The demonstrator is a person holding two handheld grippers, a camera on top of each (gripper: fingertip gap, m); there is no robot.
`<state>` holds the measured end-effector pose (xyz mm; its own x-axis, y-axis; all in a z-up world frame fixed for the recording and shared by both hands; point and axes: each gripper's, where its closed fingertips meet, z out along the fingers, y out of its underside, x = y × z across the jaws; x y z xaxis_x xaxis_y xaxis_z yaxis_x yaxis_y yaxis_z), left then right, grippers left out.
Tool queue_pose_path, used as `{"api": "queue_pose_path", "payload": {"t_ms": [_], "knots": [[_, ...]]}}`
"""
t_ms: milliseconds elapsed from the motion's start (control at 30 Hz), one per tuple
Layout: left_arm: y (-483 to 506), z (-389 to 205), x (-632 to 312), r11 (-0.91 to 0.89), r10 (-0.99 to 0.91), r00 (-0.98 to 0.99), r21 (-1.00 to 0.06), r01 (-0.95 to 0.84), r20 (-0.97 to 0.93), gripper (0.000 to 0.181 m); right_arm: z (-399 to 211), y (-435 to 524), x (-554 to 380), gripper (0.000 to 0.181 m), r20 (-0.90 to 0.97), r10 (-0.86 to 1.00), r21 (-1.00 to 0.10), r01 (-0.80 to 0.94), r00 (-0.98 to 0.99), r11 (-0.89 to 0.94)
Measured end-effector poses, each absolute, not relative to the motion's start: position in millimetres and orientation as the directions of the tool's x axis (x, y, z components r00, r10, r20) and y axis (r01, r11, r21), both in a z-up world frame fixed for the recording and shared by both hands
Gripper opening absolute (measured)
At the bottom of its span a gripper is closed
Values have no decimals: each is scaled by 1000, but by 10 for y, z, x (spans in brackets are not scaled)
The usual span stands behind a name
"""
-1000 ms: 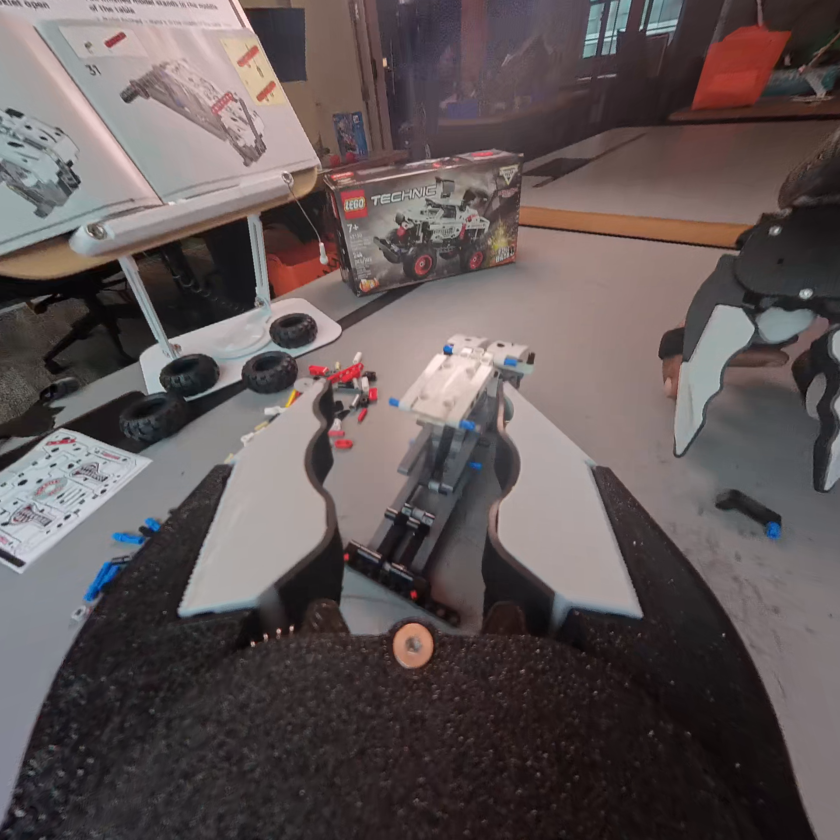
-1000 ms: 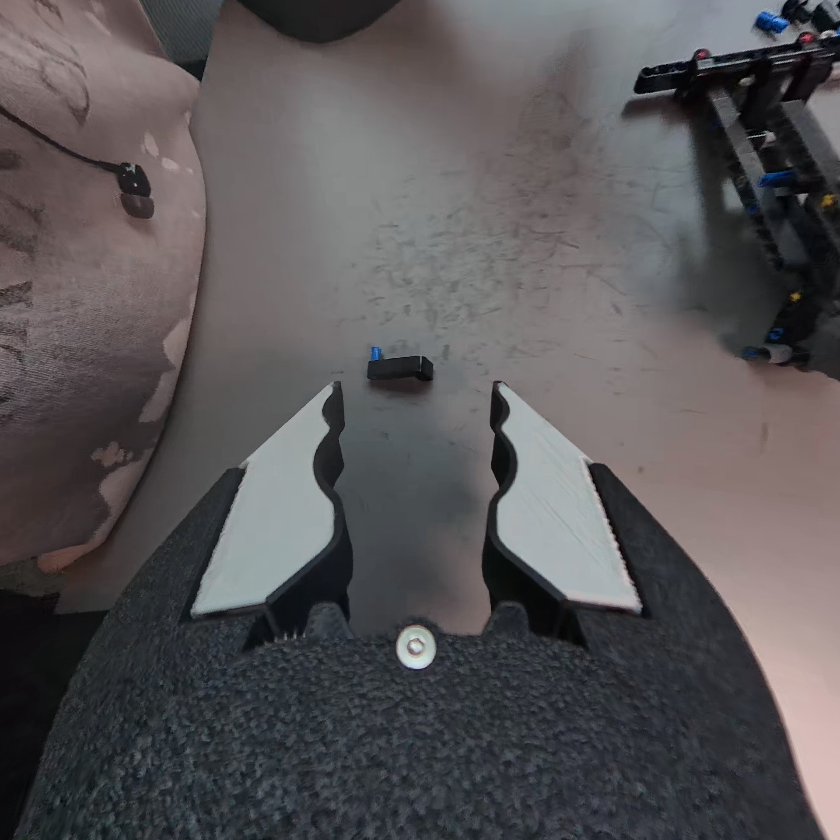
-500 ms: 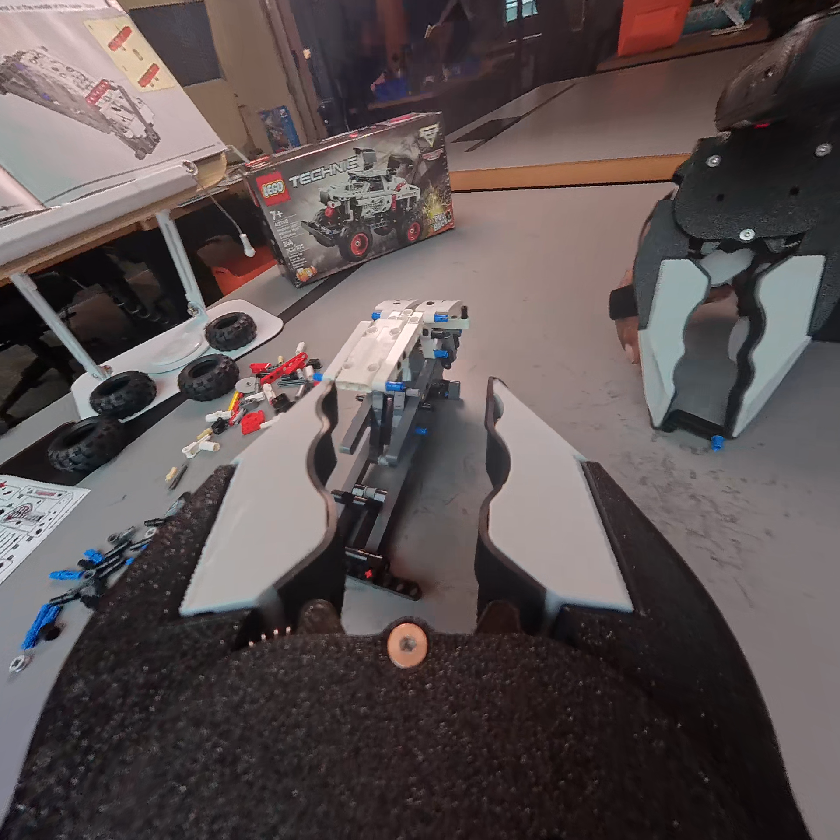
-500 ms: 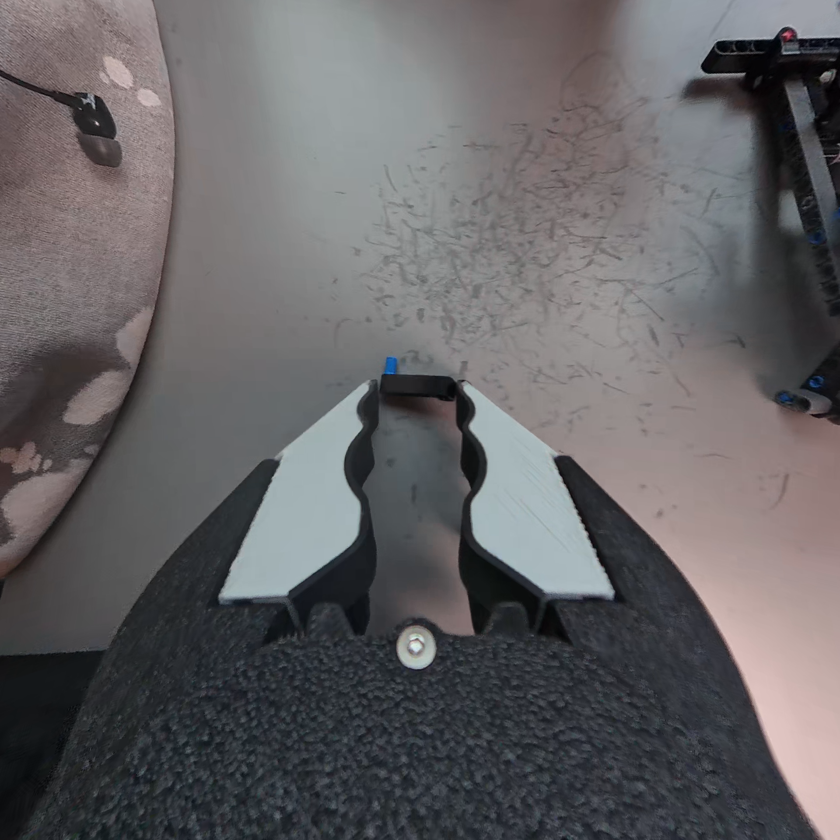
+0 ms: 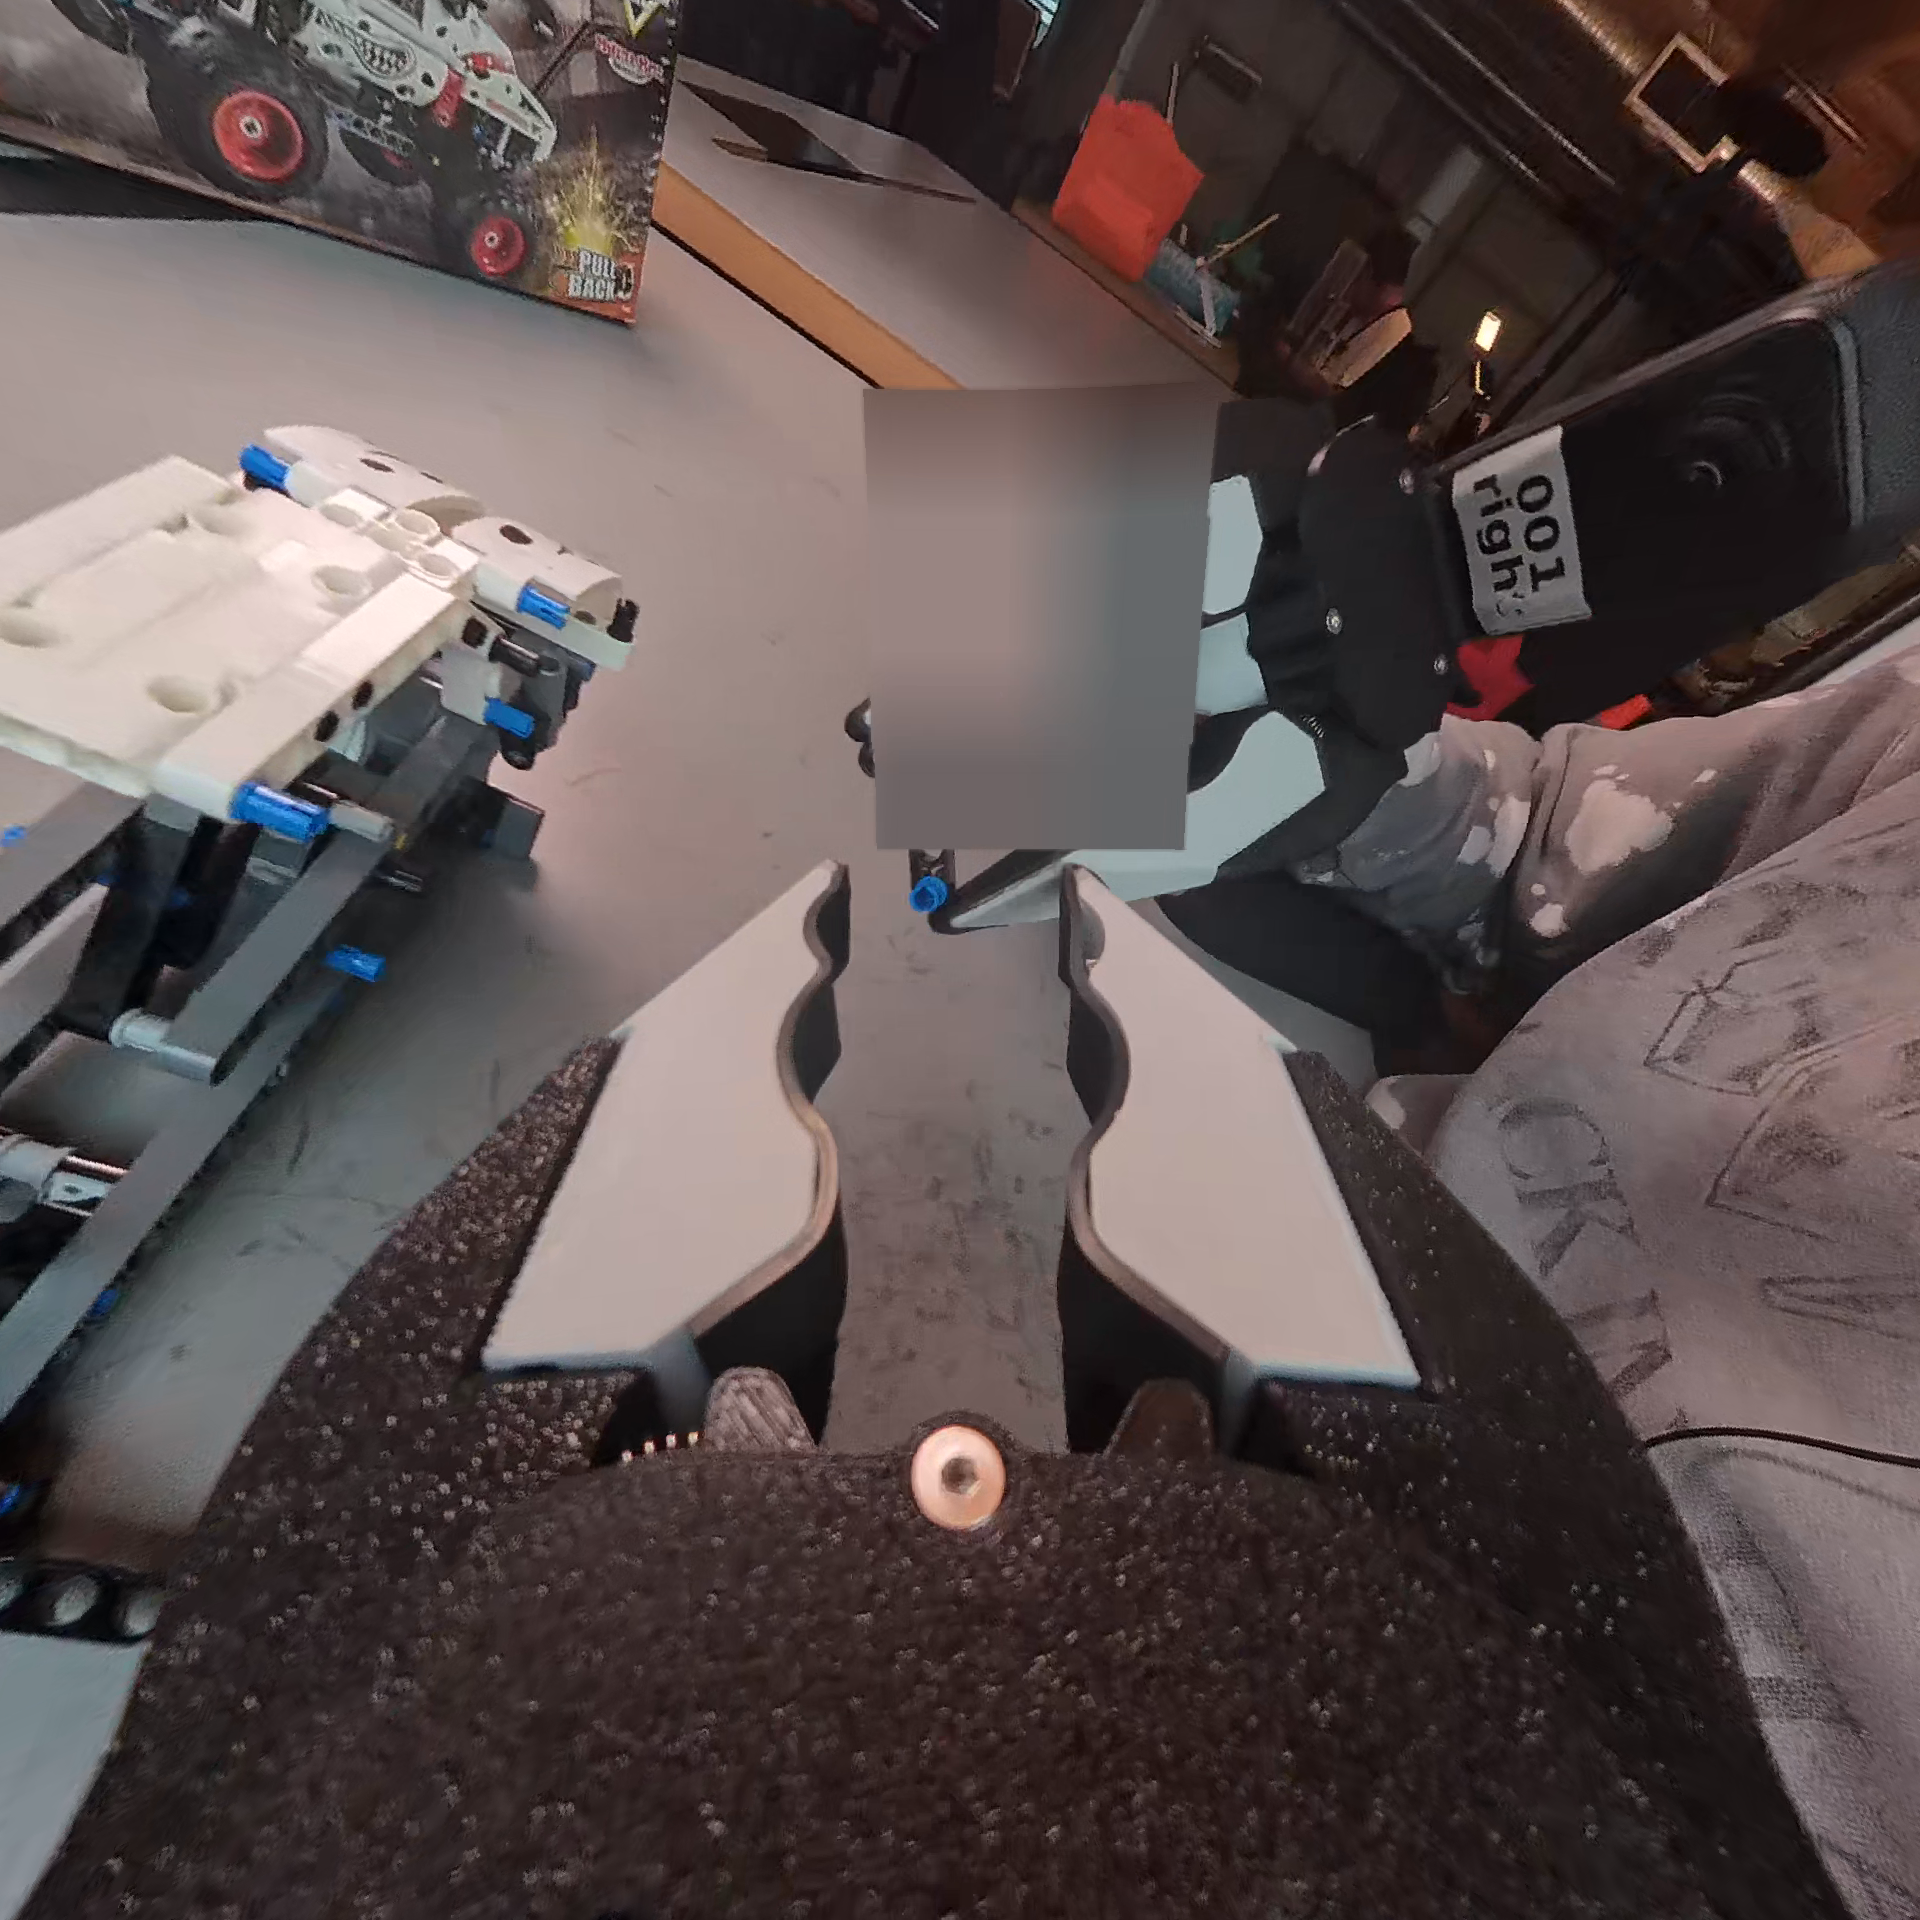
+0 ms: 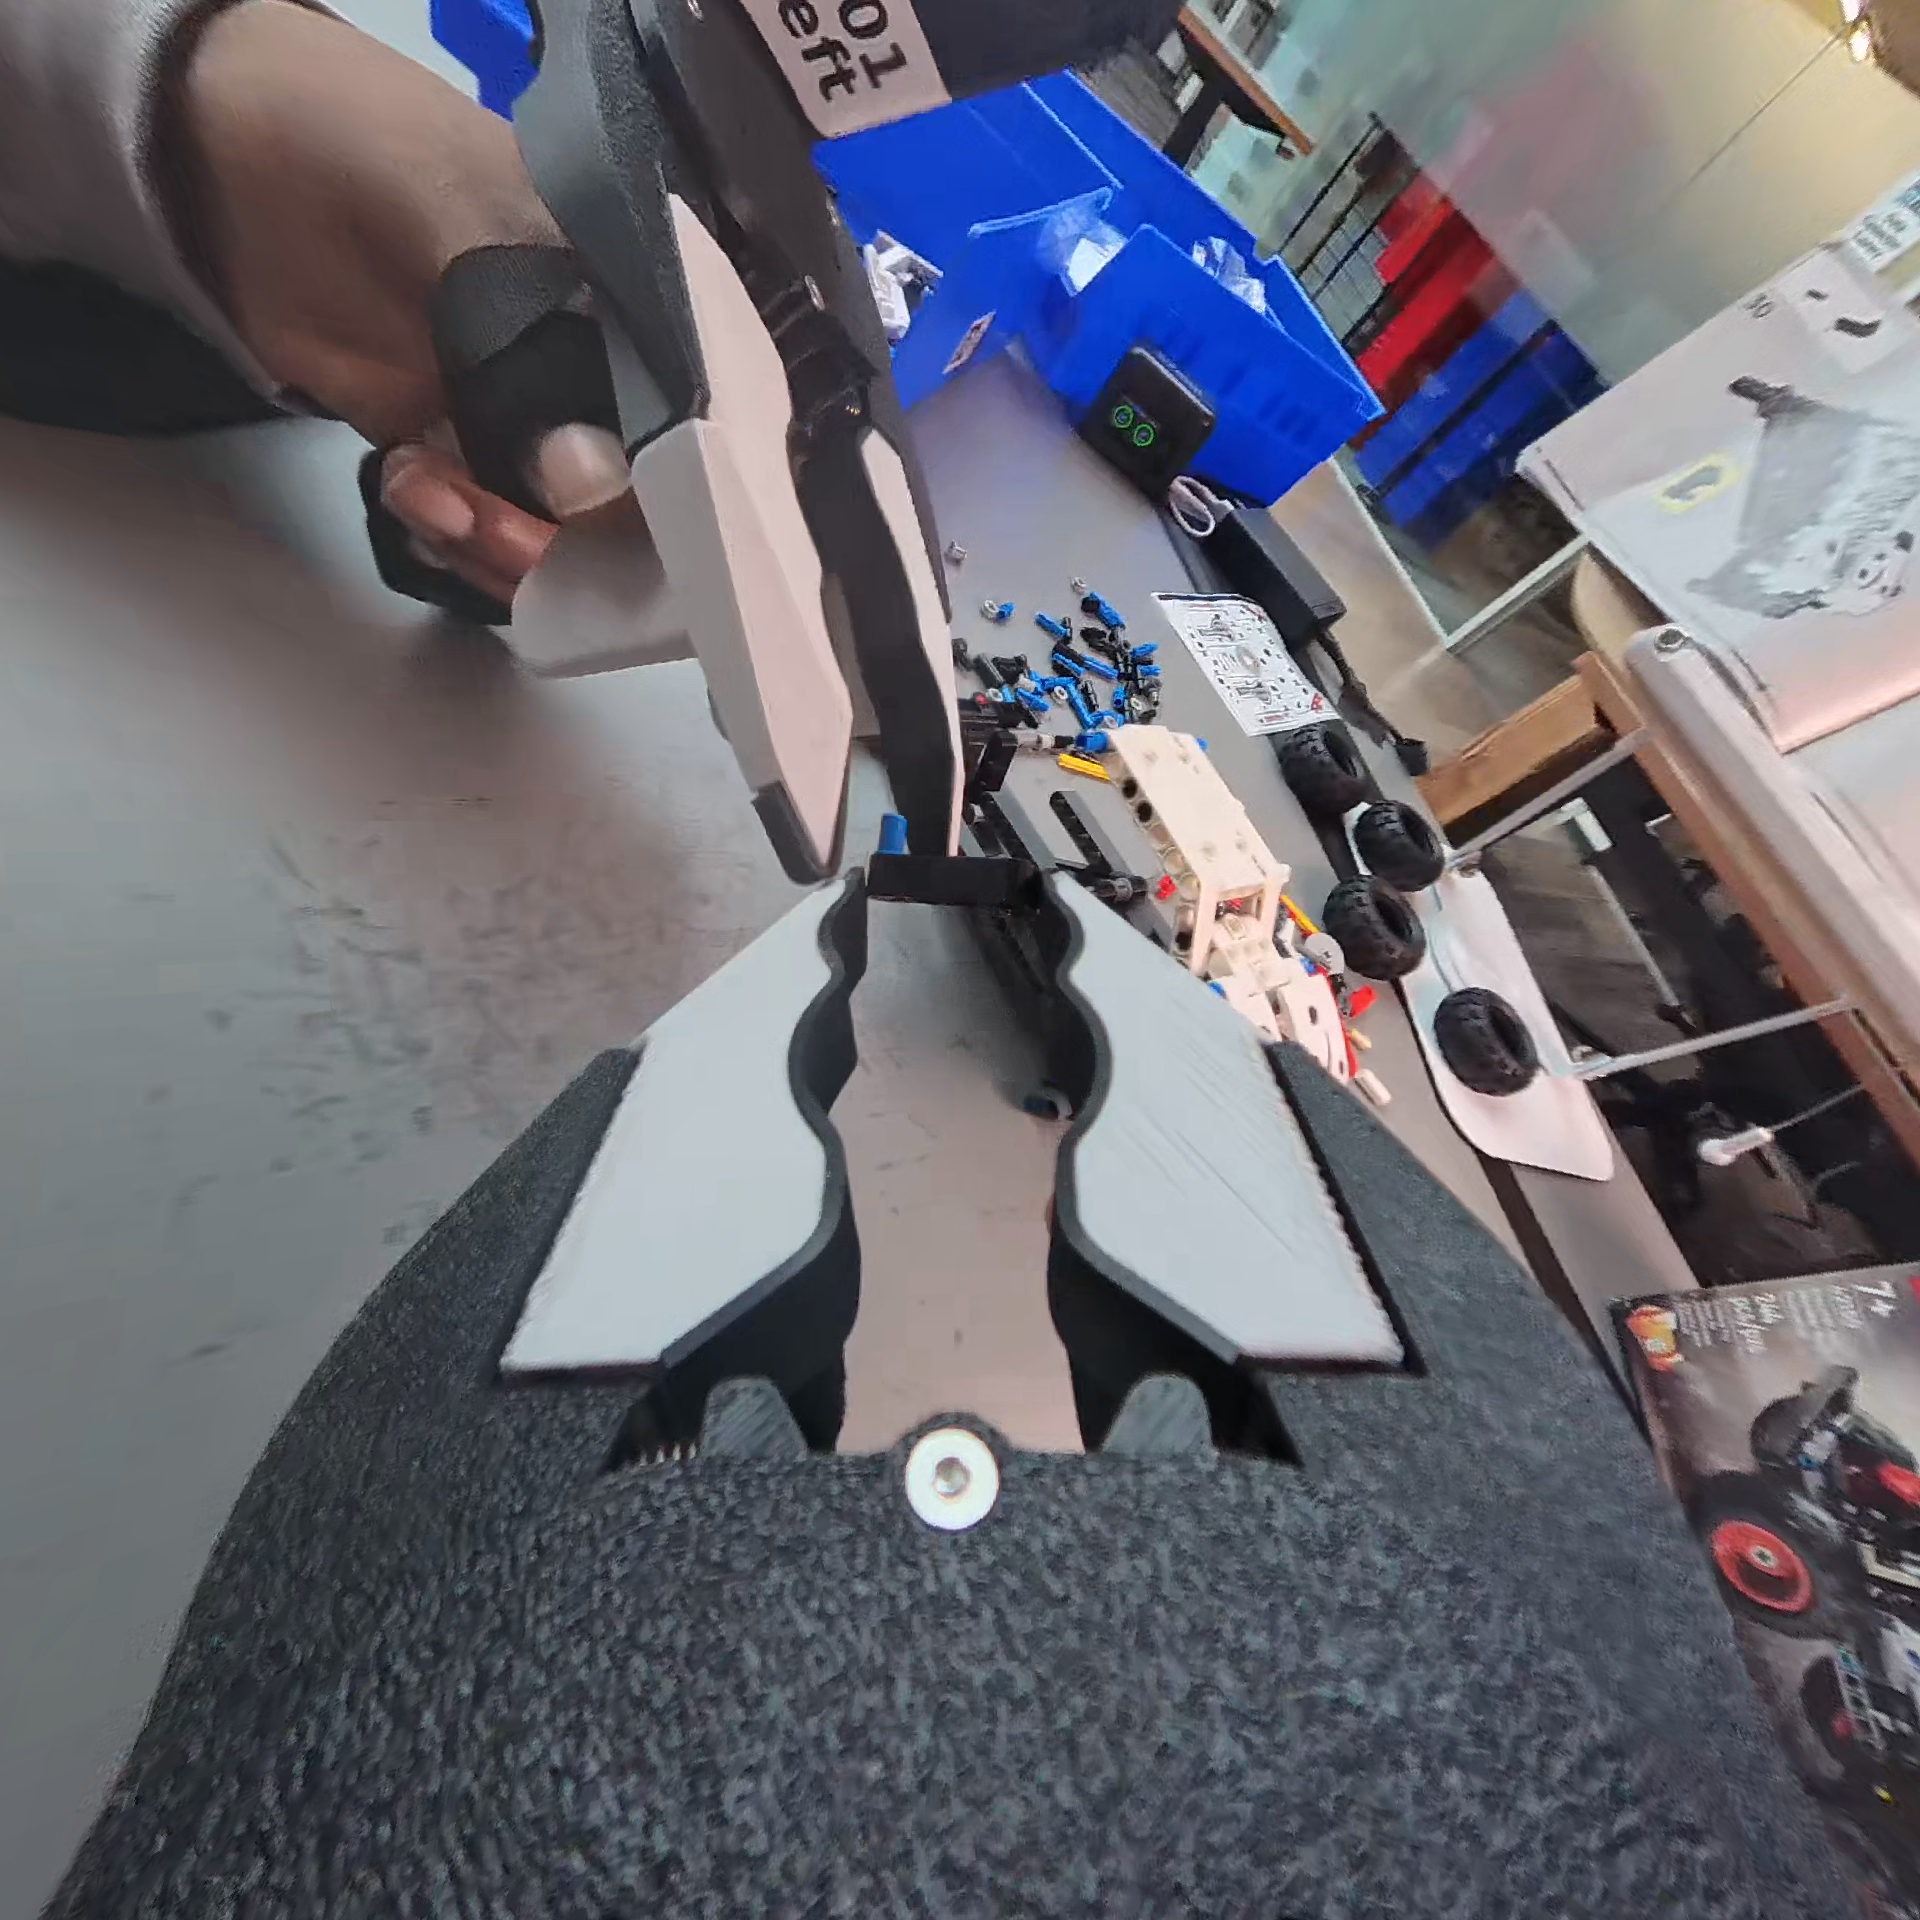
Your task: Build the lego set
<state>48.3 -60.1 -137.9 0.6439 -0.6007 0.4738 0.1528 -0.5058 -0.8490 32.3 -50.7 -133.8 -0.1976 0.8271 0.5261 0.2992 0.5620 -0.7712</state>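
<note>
My right gripper (image 6: 954,883) is shut on a small black beam with a blue pin (image 6: 951,878) and holds it above the grey table (image 6: 312,935). My left gripper (image 5: 956,894) is open, its jaws about half apart. Its fingertips (image 6: 810,831) sit on either side of the blue pin without visibly touching it. The same piece (image 5: 925,888) shows between the left tips, with one right finger (image 5: 1023,883) beside it. The partly built white and grey truck model (image 5: 260,644) stands to the left, and it also shows in the right wrist view (image 6: 1195,831).
Loose small pieces (image 6: 1081,665), a sticker sheet (image 6: 1242,665) and several black tyres (image 6: 1371,925) lie beyond the model. Blue bins (image 6: 1091,291), the set box (image 5: 416,135) and an instruction booklet on a stand (image 6: 1787,488) border the table. A person's sleeve (image 5: 1662,1039) is at the right. Less than 4 cm separates the two grippers' tips.
My right gripper closed on the black beam, lifted it off the table and turned toward the left gripper. My left gripper swung right, away from the model, and its jaws narrowed.
</note>
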Motion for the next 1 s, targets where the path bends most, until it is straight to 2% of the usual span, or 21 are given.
{"api": "queue_pose_path", "payload": {"t_ms": [167,267,333,400,467,567,767,900,1000], "knots": [[-641,-1315,516,-515,-625,580,-835,196,522,23,-1342,-540,328,32,595,778,-719,297,-205,628],[-702,-1258,529,-547,-647,492,-804,233,583,7,-1286,-702,363,32,596,762,-731,221,-255,646],[-810,-1176,564,-567,-691,386,-790,235,611,7,-1212,-799,396,32,571,771,-764,160,-282,625],[-956,-1040,615,-587,-738,228,-771,245,635,6,-1089,-934,452,32,483,808,-842,74,-337,535],[-1123,-931,682,-609,-770,60,-760,227,635,6,-980,-1076,542,28,321,836,-929,24,-445,370],[-1282,-812,738,-619,-785,-127,-758,204,607,6,-904,-1181,646,26,151,815,-981,17,-559,193],[-1362,-764,778,-622,-779,-241,-761,183,579,6,-737,-1223,719,19,19,782,-1000,-4,-622,21],[-1422,-784,833,-624,-773,-269,-767,151,575,6,-744,-1273,725,22,-13,760,-1000,14,-650,-5],[-1456,-791,864,-623,-769,-281,-771,133,574,6,-757,-1376,759,18,-36,721,-999,34,-692,-17]]}}
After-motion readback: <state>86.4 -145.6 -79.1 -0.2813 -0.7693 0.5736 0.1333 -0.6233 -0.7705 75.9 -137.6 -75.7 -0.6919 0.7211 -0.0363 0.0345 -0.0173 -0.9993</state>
